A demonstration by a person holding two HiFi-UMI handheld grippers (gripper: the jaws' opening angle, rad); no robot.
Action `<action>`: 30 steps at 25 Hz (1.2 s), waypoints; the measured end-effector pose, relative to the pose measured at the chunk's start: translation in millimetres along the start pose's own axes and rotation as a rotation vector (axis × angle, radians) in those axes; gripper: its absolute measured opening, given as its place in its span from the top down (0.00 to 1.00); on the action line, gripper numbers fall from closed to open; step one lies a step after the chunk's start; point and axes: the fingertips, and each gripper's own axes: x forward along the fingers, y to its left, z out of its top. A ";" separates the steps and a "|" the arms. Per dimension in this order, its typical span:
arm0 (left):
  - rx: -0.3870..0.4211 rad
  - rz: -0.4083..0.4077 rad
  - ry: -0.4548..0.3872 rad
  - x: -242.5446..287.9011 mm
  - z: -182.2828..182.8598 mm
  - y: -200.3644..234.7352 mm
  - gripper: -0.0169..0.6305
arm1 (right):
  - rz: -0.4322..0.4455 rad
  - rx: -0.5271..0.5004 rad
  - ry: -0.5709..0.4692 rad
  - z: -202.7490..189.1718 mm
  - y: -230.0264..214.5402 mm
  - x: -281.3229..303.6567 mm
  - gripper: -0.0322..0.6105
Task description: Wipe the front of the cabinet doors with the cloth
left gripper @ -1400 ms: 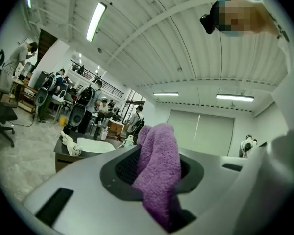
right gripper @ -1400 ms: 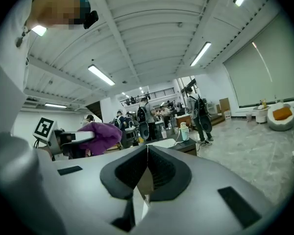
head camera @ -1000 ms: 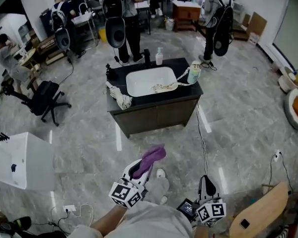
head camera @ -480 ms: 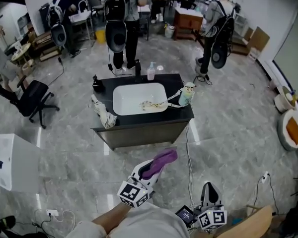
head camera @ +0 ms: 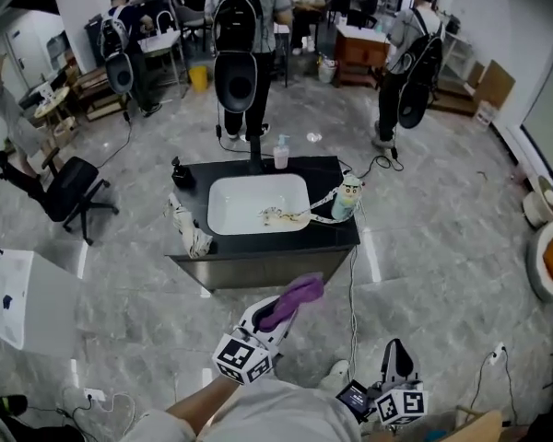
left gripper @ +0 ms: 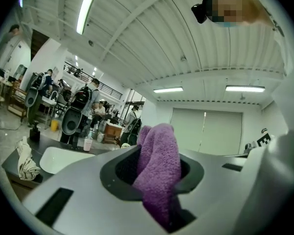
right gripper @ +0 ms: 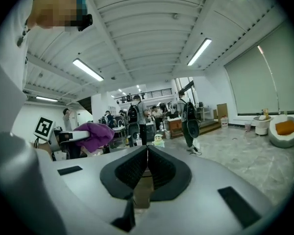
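A dark cabinet (head camera: 258,267) with a white sink (head camera: 256,201) in its black top stands in the middle of the floor, its front doors facing me. My left gripper (head camera: 275,316) is shut on a purple cloth (head camera: 291,299), held in the air well short of the doors. The purple cloth (left gripper: 159,170) fills the jaws in the left gripper view. My right gripper (head camera: 395,365) hangs low at the bottom right, shut and empty; the black pads (right gripper: 132,168) meet.
On the counter stand a pink bottle (head camera: 281,155), a figure-shaped bottle (head camera: 349,197) and a black dispenser (head camera: 179,172); a white rag (head camera: 192,234) hangs over the left edge. Several people with backpacks stand behind. A cable (head camera: 353,274) runs down the cabinet's right side.
The view has shifted, so the cabinet now appears nearer the centre and slightly closer. The left gripper keeps the cloth raised in much the same pose; the right gripper stays low.
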 end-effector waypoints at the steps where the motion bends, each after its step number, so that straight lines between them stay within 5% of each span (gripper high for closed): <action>1: -0.003 0.028 -0.014 3.5 0.7 0.3 0.82 | 0.027 -0.007 0.003 2.8 -6.4 8.1 0.91; 12: -0.038 0.318 -0.124 40.5 -14.5 -67.6 0.82 | 0.337 -0.112 0.031 50.6 -96.4 76.3 0.91; 20: -0.016 0.490 -0.085 45.4 -29.8 -78.3 0.82 | 0.490 -0.100 0.108 30.8 -124.4 119.0 0.91; 24: -0.028 0.510 -0.038 62.0 -45.2 -72.2 0.82 | 0.512 -0.095 0.142 18.7 -134.2 143.4 0.91; 30: -0.056 0.424 0.050 107.0 -84.8 -42.4 0.82 | 0.479 -0.084 0.167 -9.7 -139.3 180.8 0.91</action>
